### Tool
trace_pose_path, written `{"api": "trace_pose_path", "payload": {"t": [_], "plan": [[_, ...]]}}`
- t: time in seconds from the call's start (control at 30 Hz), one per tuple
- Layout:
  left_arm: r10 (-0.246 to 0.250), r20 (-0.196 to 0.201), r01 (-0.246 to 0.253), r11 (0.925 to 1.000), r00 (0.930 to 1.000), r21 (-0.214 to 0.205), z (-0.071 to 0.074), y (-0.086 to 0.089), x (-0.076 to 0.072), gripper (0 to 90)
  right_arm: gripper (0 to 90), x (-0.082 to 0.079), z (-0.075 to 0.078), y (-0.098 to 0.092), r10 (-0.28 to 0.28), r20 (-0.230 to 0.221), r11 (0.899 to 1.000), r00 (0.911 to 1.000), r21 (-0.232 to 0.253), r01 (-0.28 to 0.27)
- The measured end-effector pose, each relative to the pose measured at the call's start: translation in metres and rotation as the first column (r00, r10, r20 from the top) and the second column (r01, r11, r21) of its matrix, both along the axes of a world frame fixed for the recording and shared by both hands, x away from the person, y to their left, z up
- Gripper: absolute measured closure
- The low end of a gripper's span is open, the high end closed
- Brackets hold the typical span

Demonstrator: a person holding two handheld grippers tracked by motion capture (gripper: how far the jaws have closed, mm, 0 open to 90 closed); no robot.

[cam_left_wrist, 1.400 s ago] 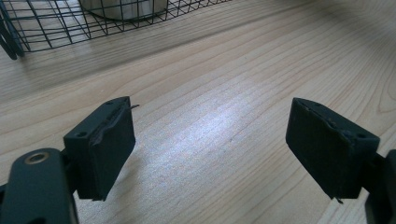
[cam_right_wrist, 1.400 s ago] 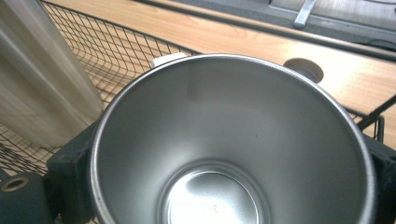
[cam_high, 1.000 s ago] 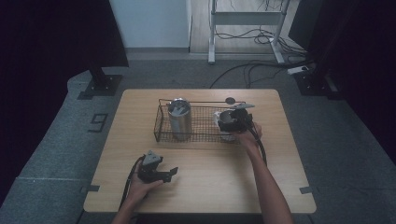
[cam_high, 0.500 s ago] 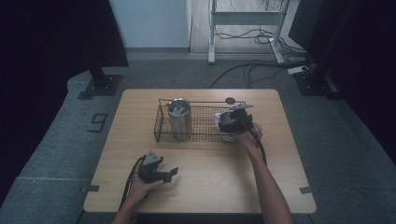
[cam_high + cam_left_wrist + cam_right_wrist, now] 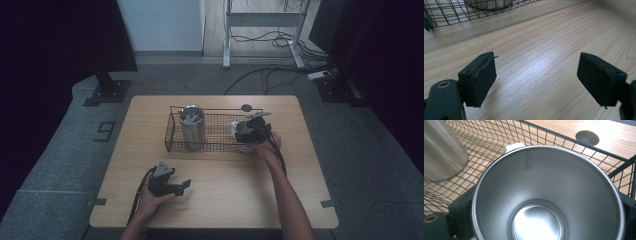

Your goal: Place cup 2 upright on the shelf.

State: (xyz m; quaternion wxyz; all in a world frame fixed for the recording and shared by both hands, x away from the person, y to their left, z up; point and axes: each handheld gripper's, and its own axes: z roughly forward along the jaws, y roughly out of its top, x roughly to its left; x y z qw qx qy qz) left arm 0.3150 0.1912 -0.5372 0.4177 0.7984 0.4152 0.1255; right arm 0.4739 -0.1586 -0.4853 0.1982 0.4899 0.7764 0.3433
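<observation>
A wide steel cup (image 5: 544,195) stands at the right end of the black wire basket (image 5: 486,135), its open mouth facing up. My right gripper (image 5: 545,220) is shut on it, one jaw against each side of its wall. From above, that right gripper (image 5: 250,131) hangs over the basket (image 5: 172,135) with the cup (image 5: 235,131) beside it. A tall steel tumbler (image 5: 192,125) stands in the basket's left part. Near the table's front left, my left gripper (image 5: 182,186) rests low over the wood. Its jaws stand wide apart in the left gripper view (image 5: 544,80), with nothing between them.
The basket sits across the far middle of the wooden table (image 5: 225,190). A round cable hole (image 5: 246,107) lies just behind the basket's right end. Cables trail from both grippers toward the front edge. The basket's near corner (image 5: 439,15) is ahead of the left gripper.
</observation>
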Motion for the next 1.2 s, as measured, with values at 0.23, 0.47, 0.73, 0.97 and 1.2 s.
{"api": "trace_pose_path", "payload": {"t": [0.23,0.47,0.73,0.97,1.2], "plan": [[0.001,0.000,-0.001,1.0000,1.0000,-0.002,0.000,0.000,0.000,15.9,3.9,-0.002,-0.002,-0.001,0.009,-0.020,1.000,0.9998,-0.024,-0.010],[0.003,-0.005,-0.003,1.0000,1.0000,-0.009,0.000,0.001,0.001,15.9,0.0,-0.002,-0.001,-0.004,0.011,0.005,1.000,0.9999,-0.010,-0.011],[0.005,-0.018,-0.006,0.9997,0.9998,-0.023,-0.001,0.003,0.003,15.9,0.0,-0.007,0.010,-0.009,0.018,0.080,0.999,0.9967,0.046,-0.022],[0.010,-0.018,-0.010,0.9995,0.9998,-0.029,-0.001,0.004,0.004,15.9,0.0,-0.012,0.018,-0.015,0.019,0.115,0.996,0.9932,0.084,-0.029],[0.012,-0.013,-0.012,0.9996,0.9998,-0.027,0.000,0.004,0.003,15.9,0.1,-0.020,0.030,-0.021,0.007,0.169,0.992,0.9855,0.121,-0.027]]}}
